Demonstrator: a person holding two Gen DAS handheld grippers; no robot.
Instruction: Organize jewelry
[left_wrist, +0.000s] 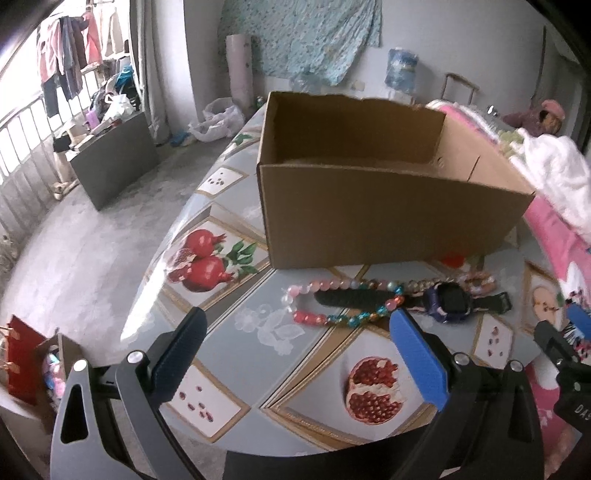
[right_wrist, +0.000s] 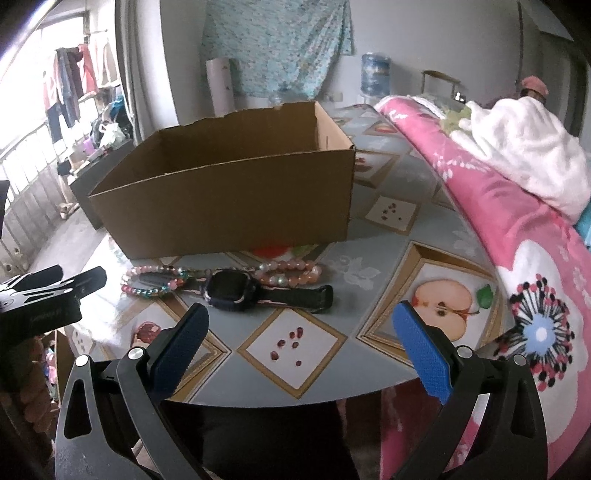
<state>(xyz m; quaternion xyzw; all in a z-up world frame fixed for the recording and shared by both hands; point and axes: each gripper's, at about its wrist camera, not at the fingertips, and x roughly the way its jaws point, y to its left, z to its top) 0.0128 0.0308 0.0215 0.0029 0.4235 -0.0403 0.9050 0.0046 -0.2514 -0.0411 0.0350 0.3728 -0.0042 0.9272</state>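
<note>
Jewelry, a bead necklace and watch, lay untouched before the box; both my claws, left gripper and right gripper, hung spread and empty. Next, I judged, a pickup.

Only "DAS" reads, on the right claw.

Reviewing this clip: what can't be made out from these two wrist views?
- Cardboard box floor: both views, hidden by its near wall.
- Watch screen: dark, nothing readable.
- Bead strings: blurred and overlapping the strap, so their count is unclear.
- Print under the box: a red patch, cut off by the box.
</note>
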